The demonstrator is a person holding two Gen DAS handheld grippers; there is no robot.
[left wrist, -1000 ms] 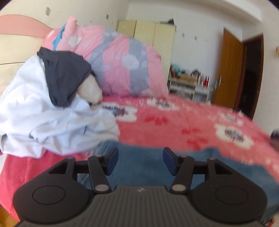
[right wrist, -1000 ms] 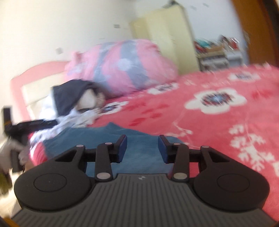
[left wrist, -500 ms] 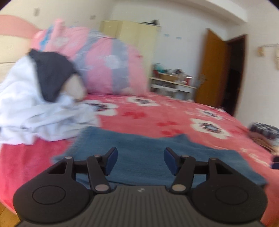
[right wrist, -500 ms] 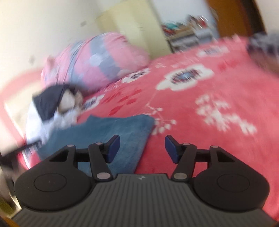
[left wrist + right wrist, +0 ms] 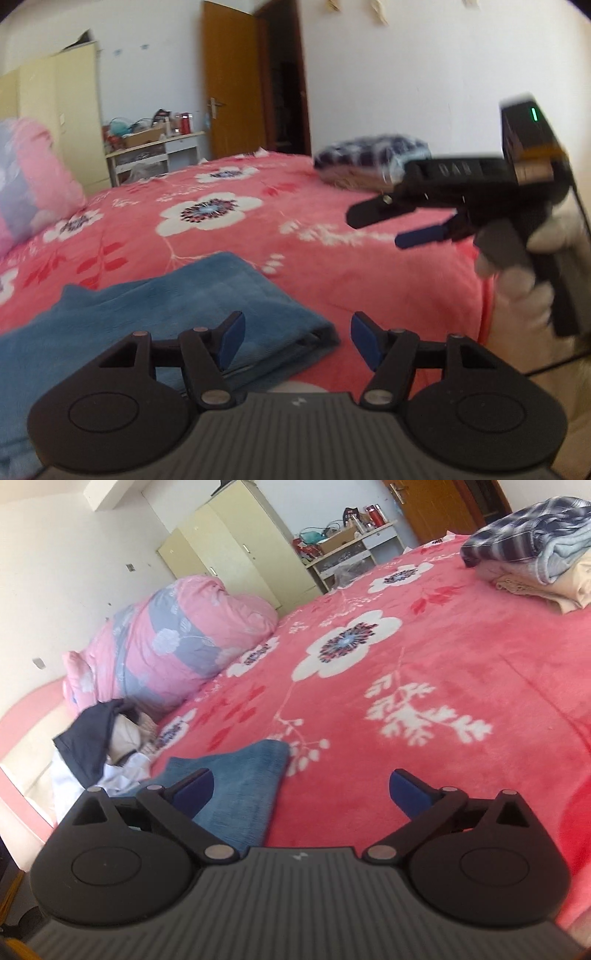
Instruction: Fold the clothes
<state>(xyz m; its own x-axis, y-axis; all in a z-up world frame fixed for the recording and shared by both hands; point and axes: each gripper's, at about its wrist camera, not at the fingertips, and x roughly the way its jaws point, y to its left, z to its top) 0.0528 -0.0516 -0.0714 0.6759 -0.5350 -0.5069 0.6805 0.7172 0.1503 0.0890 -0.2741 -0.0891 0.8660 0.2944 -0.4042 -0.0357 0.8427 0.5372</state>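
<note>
Both grippers empty over the folded blue cloth at the bed's near edge

The left gripper (image 5: 297,341) is opening, nothing between its pads; the right gripper (image 5: 301,794) is opening too, spread wide and empty – the blue cloth (image 5: 236,786) lies folded just under its left finger; broad bare red floral blanket (image 5: 461,672) stretches beyond, with a folded stack (image 5: 535,554) at the far corner and a loose clothes heap (image 5: 99,753) by the pink pillow (image 5: 173,642).

blue folded cloth (image 5: 155,310), red floral blanket (image 5: 461,657), plaid stack (image 5: 517,542)
</note>
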